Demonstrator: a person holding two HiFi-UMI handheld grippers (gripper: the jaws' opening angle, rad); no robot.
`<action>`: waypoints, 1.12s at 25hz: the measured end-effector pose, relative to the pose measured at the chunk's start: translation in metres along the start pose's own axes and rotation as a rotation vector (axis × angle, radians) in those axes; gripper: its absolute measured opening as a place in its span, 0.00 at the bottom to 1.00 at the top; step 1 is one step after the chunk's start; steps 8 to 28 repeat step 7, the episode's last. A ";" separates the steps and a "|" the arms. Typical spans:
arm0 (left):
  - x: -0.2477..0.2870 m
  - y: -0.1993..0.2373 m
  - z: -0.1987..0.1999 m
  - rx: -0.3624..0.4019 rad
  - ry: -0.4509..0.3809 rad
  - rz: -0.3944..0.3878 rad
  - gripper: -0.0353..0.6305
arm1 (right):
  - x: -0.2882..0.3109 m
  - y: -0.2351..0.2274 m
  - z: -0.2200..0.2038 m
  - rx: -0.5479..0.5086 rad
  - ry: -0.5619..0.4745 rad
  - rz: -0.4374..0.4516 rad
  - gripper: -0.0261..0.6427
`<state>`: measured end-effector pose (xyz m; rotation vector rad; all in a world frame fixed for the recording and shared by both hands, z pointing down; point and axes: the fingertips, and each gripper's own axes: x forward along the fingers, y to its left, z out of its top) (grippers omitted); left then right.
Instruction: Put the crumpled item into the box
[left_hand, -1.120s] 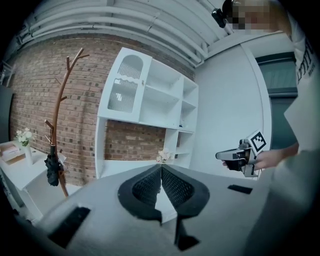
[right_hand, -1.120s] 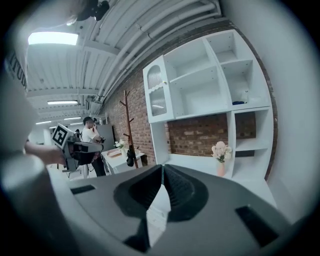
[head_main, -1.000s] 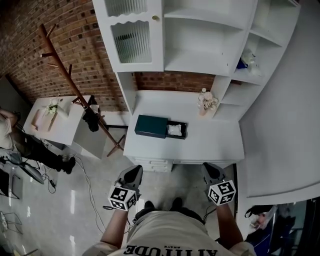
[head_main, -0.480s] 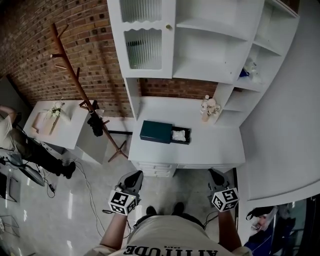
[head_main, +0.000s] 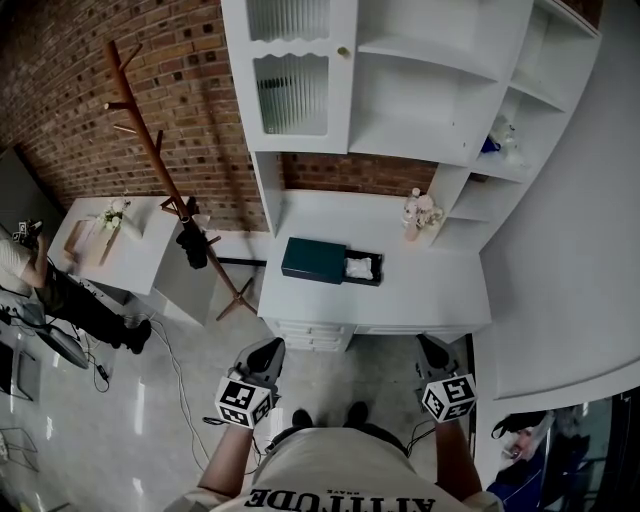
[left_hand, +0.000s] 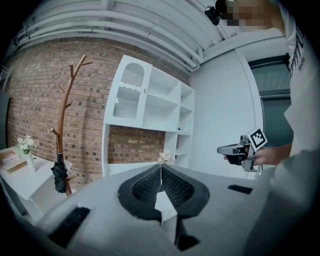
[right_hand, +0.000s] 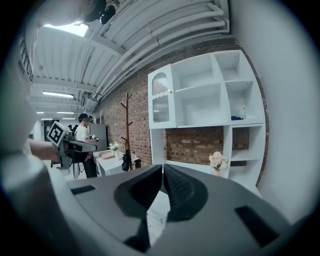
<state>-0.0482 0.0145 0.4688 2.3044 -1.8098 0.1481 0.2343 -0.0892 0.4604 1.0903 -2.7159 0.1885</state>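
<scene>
We stood back from the white shelf unit (head_main: 400, 90) and the bench (head_main: 430, 290) beneath it; on the bench lay the dark box (head_main: 312, 258), and the white crumpled item (head_main: 359, 267) appeared to sit in its open end; we judged it light, soft and easily squashed, best pinched gently at a raised fold; the left claw (left_hand: 160, 175) and right claw (right_hand: 163, 175) were both closed on nothing, well apart from the bench; upside-down print on our shirt (head_main: 340, 470) seemed to read ATTITUDE.
</scene>
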 end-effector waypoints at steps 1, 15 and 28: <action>0.000 -0.001 0.000 0.000 0.000 -0.002 0.09 | 0.000 -0.001 0.000 0.000 0.000 -0.001 0.09; 0.003 -0.005 0.002 -0.003 -0.012 -0.001 0.09 | -0.003 -0.005 0.000 0.004 0.001 -0.004 0.09; 0.003 -0.005 0.002 -0.003 -0.012 -0.001 0.09 | -0.003 -0.005 0.000 0.004 0.001 -0.004 0.09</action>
